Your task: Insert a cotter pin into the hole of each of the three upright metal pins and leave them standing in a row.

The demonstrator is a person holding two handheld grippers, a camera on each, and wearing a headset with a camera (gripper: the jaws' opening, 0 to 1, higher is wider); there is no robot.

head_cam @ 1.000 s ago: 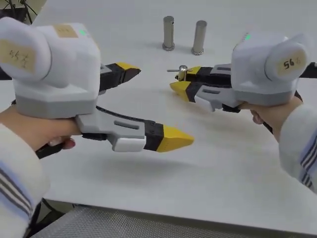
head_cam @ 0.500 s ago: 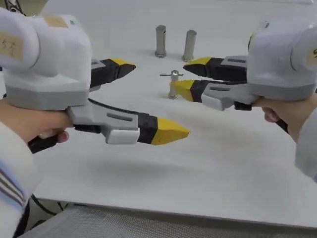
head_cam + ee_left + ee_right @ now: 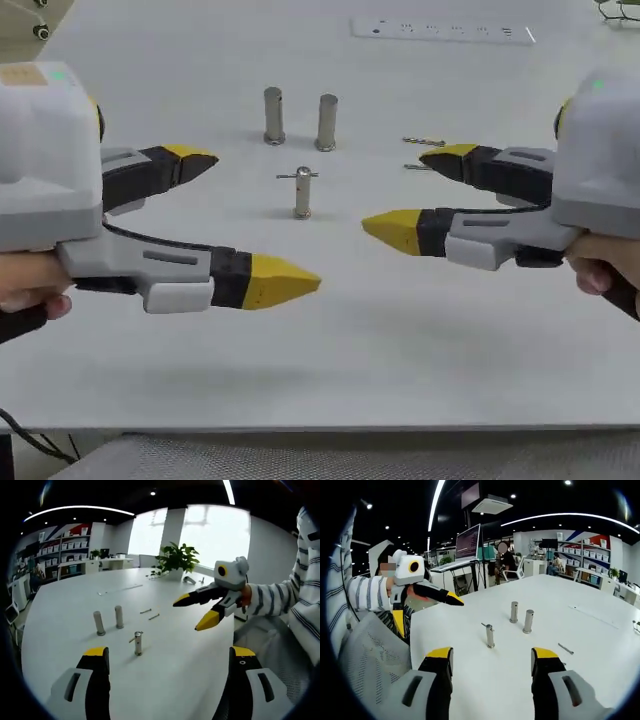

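Left gripper (image 3: 245,222): in a hand (image 3: 25,290) at the near left, just above the counter (image 3: 350,350), jaws spread wide with nothing between them, yellow tips pointing toward the middle. Right gripper (image 3: 405,190): at the near right, jaws also wide apart and empty, tips pointing left toward the other gripper. Fitted metal pin (image 3: 302,200): between the two grippers and a little farther out, standing upright on the counter, clear of both grippers. Inserted cotter pin (image 3: 288,176): passed crosswise through the hole near the top of that pin, with an end sticking out on each side. Left bare pin (image 3: 273,115) and right bare pin (image 3: 327,122): behind the fitted one, upright, side by side, near each other but apart, neither with a cotter pin in it. The fitted metal pin stands in front of the gap between them, not in line with them. Farther loose cotter pin (image 3: 425,142) and nearer loose cotter pin (image 3: 412,167): lying flat on the counter to the right of the bare pins, close by the right gripper's far jaw tip. Power strip (image 3: 440,30): white, lying flat near the counter's far edge.
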